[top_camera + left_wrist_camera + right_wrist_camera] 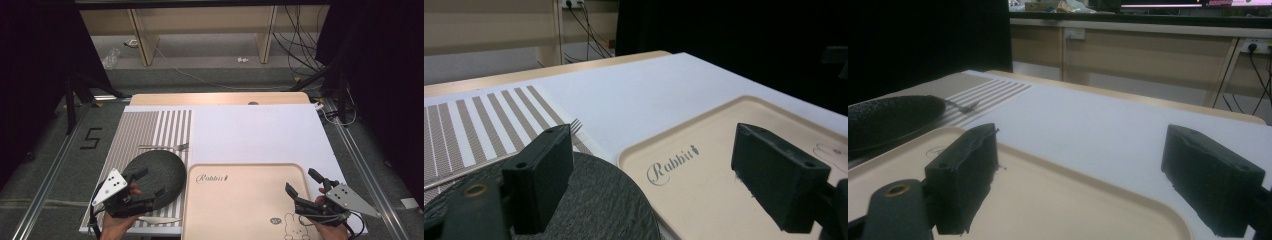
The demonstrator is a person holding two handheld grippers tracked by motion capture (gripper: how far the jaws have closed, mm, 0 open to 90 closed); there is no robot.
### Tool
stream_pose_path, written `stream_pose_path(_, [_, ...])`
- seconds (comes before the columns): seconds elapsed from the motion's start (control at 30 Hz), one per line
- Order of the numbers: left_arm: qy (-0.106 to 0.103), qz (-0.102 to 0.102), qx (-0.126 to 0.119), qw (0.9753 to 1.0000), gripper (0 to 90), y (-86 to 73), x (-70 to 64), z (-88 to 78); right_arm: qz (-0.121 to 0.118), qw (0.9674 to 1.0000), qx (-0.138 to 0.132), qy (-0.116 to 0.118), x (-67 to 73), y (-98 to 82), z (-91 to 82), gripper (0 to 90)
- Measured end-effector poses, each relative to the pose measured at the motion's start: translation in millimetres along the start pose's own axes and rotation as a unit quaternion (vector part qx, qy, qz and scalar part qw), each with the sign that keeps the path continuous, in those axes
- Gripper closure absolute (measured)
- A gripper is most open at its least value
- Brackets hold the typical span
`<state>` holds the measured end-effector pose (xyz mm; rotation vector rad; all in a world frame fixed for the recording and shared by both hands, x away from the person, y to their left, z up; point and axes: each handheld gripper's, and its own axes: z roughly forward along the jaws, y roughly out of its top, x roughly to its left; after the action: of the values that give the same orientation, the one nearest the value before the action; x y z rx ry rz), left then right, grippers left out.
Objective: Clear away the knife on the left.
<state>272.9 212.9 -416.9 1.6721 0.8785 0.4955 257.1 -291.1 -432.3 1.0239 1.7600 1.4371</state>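
Dark plate [157,177] partly under left gripper [149,186]

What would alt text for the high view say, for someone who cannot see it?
A person's hands hold two black grippers, fingers open, low over a white table: the left gripper above a dark round textured plate, the right gripper over the right edge of a beige plastic tray printed with a rabbit. The plate lies on a striped grey-and-white placemat, with a metal fork beyond it.

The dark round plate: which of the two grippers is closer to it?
Left. The left gripper hovers right over the near edge of the dark round plate, while the right gripper sits across the beige tray, at its far right rim.
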Motion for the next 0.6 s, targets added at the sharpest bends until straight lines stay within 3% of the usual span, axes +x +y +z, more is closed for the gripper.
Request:
stream_pose_path(0.17, [0.002, 0.027, 0.022, 0.9994, 17.6, 4.0, -2.9, 0.0, -0.001, 1.0, -0.002, 0.0, 0.4, -0.1, -0.2, 15.9])
stream_pose_path(0.4, [-0.02, 0.024, 0.051, 0.9982, 19.3, 8.7, 1.5, -1.3, 0.001, 1.0, -0.001, -0.002, -0.8, -0.5, -0.2, 15.9])
stream_pose_path(0.47, [-0.028, 0.021, 0.069, 0.997, 19.6, 8.8, 3.8, -0.4, 0.0, 1.0, -0.001, -0.003, -1.3, -0.2, -0.7, 16.0])
stream_pose_path(0.6, [-0.033, 0.036, 0.102, 0.9936, 19.5, 8.8, 5.5, -1.8, 0.002, 1.0, -0.002, -0.004, -2.2, -0.5, -0.2, 16.0])
